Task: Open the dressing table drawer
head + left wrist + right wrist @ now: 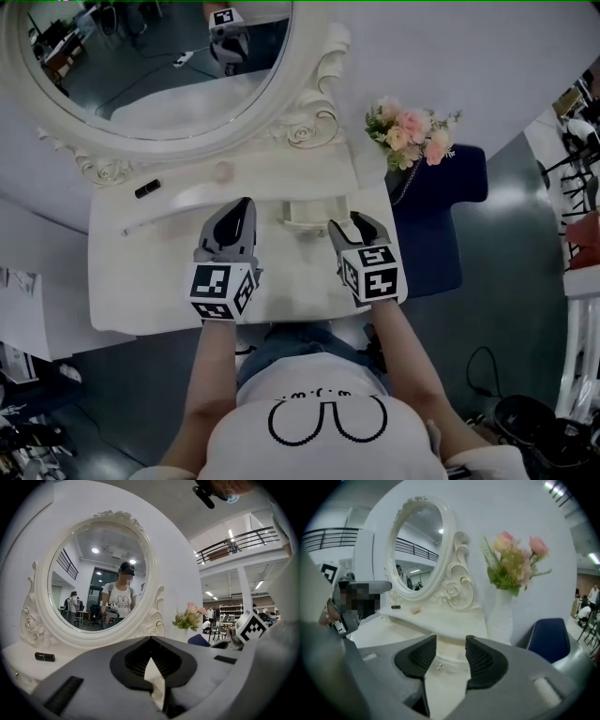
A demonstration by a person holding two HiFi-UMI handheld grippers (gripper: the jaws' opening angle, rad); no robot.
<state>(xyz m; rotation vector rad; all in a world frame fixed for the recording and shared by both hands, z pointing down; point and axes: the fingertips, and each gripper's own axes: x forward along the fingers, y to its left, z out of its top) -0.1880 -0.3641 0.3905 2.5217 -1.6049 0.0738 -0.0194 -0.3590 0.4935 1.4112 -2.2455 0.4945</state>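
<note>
Two grippers hover over the white dressing table (131, 281). The left gripper (150, 638) has its jaws pressed together with nothing between them. The right gripper (451, 641) holds its jaws apart and empty. The small drawer (311, 217), drawn out below the mirror (159, 66), sits at 11 o'clock of the right gripper, its knob (439, 667) showing in the gap. Flowers (412, 131) stand at 1 o'clock.
</note>
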